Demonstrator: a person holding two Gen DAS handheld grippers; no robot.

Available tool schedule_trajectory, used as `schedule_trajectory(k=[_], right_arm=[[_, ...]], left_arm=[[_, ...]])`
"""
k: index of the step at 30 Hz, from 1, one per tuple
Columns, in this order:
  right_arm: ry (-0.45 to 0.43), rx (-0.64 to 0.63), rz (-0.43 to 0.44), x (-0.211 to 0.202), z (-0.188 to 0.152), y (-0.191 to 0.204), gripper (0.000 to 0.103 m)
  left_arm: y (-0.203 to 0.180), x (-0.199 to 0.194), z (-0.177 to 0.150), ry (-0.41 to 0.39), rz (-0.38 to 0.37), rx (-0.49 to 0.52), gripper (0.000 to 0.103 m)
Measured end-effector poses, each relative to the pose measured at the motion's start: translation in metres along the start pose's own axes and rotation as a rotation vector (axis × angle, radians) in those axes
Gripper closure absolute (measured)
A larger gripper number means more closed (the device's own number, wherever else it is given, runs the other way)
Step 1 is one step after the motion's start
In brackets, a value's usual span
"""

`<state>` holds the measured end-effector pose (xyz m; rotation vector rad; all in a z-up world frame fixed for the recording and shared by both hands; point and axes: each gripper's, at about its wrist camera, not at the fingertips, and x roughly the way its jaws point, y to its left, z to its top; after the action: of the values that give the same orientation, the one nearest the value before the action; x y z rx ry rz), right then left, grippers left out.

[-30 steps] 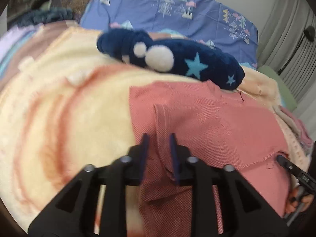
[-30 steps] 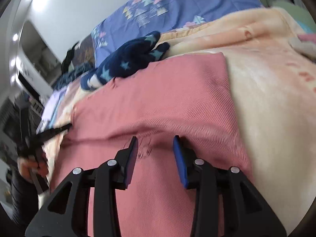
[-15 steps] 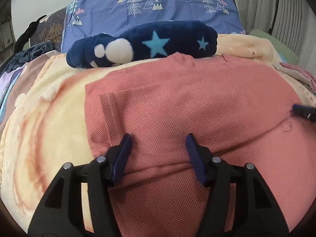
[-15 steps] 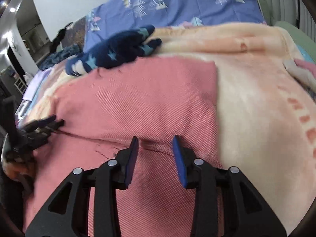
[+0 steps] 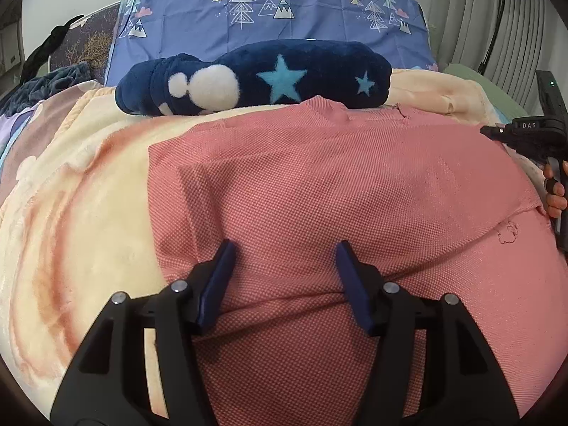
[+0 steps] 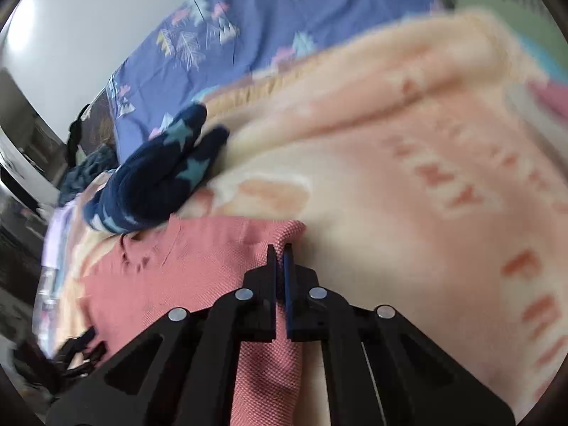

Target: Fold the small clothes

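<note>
While the right gripper (image 6: 280, 252) pinches the far right corner of the pink shirt (image 5: 337, 191), the left gripper (image 5: 284, 266) hovers with jaws spread over the shirt's near left part. It lies flat on the blanket (image 5: 88, 213), stretching leftward from the held corner, so the right hand probably leads the fold.

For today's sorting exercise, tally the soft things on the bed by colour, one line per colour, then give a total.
Pink: 1, the shirt
Navy with stars: 1, the plush
Cream and orange: 1, the blanket
Blue with trees: 1, the pillow
Total: 4
The right gripper is shut on the shirt's corner; the left gripper is open over it.
</note>
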<state>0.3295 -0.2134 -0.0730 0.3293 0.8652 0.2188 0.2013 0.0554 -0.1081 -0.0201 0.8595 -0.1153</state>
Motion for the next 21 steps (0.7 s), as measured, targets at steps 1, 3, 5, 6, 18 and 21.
schedule_trajectory(k=[1,3,5,6,18,21], right_arm=[[0.008,-0.011,-0.019,0.005,0.003,0.000,0.100],[0.039,-0.005,-0.059,0.014,0.003,-0.006,0.100],[0.010,-0.007,-0.102,0.007,0.001,-0.005,0.100],[-0.035,-0.036,-0.157,-0.005,0.000,0.002,0.100],[0.108,-0.111,0.059,-0.023,-0.081,0.004,0.092],[0.065,-0.117,0.019,-0.054,-0.087,0.014,0.088]], left_arm=[[0.000,0.000,0.000,0.000,-0.002,-0.001,0.041],[0.000,0.000,0.000,0.000,-0.004,0.000,0.041],[0.000,0.000,0.000,0.000,-0.004,0.000,0.041],[0.000,0.000,0.000,0.000,-0.004,-0.001,0.041],[0.000,0.001,0.000,0.003,-0.009,-0.002,0.040],[-0.002,-0.003,0.001,-0.007,-0.001,0.002,0.040]])
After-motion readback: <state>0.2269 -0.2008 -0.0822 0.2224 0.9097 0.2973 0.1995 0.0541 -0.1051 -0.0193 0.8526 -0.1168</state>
